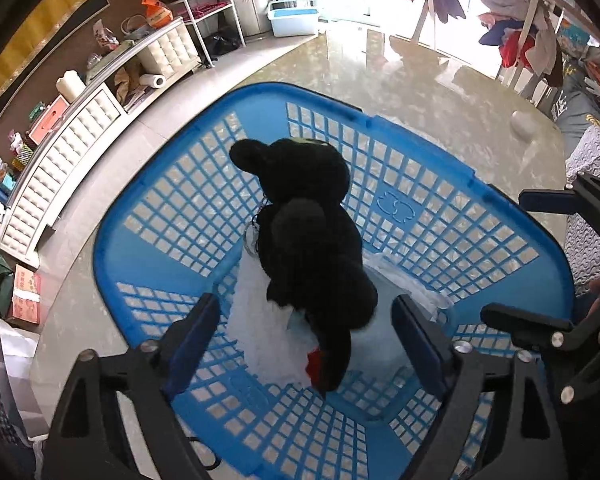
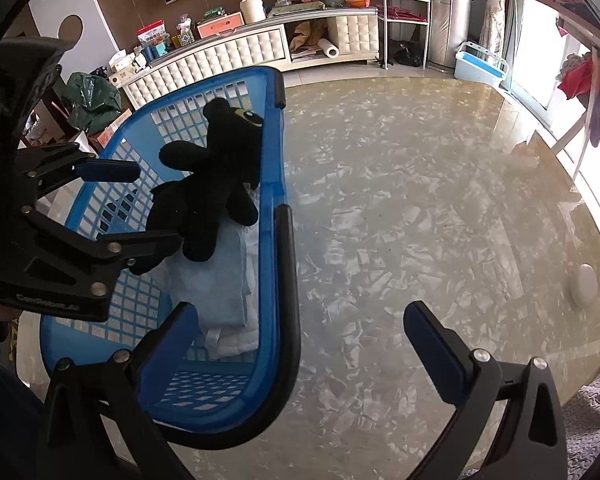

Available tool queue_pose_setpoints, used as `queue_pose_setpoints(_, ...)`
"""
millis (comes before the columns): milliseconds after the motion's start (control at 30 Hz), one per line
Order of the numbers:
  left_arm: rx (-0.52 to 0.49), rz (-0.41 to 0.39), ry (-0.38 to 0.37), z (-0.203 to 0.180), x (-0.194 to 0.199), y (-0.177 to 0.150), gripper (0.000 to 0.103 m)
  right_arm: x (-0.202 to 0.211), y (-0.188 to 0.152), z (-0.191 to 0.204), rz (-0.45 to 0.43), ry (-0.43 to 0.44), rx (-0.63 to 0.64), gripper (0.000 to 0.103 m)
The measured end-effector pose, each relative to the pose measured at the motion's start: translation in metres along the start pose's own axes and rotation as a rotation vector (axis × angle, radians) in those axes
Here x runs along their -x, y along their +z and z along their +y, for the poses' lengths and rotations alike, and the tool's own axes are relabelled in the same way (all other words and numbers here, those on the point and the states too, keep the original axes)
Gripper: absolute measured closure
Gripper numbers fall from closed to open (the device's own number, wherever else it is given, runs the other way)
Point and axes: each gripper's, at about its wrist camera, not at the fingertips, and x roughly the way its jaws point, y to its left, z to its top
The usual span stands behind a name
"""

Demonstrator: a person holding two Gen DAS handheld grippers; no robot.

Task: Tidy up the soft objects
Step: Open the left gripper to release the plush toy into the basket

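A black plush toy (image 1: 308, 232) lies in the blue lattice basket (image 1: 452, 216) on top of white and pale blue folded cloth (image 1: 260, 320). My left gripper (image 1: 304, 332) is open above the basket, its fingers on either side of the toy's lower end without touching it. In the right wrist view the toy (image 2: 216, 176) and the cloth (image 2: 220, 292) lie in the same basket (image 2: 276, 264), and the left gripper (image 2: 140, 204) hovers over them. My right gripper (image 2: 300, 340) is open and empty, straddling the basket's near rim over the table.
The basket stands on a glossy marble-patterned round table (image 2: 420, 208). A small white round object (image 2: 586, 284) lies near the table's right edge. A white cabinet (image 2: 236, 56) with clutter lines the far wall. Clothes hang on a rack (image 1: 516, 36).
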Motion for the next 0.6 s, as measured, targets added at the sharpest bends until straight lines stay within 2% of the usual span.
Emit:
queue_pose_setpoints(67,0.014,-0.017,-0.01,0.001,0.009,-0.004,0.01,0.003,0.001,0.001,-0.006,0.001,-0.004,0.0)
queue_pose_setpoints(133,0.027,-0.034,-0.017,0.002,0.017,-0.008,0.0,0.006,0.001,0.001,-0.006,0.0,-0.013,0.0)
queue_pose_setpoints(300,0.045,-0.07,-0.054,0.006,0.045,-0.024,0.0,0.019,0.004,0.012,-0.016,-0.016,-0.008,0.0)
queue_pose_setpoints(600,0.09,-0.17,-0.062,0.024,0.093,-0.064,0.0,0.04,0.009,0.064,-0.038,-0.028,0.075,0.0)
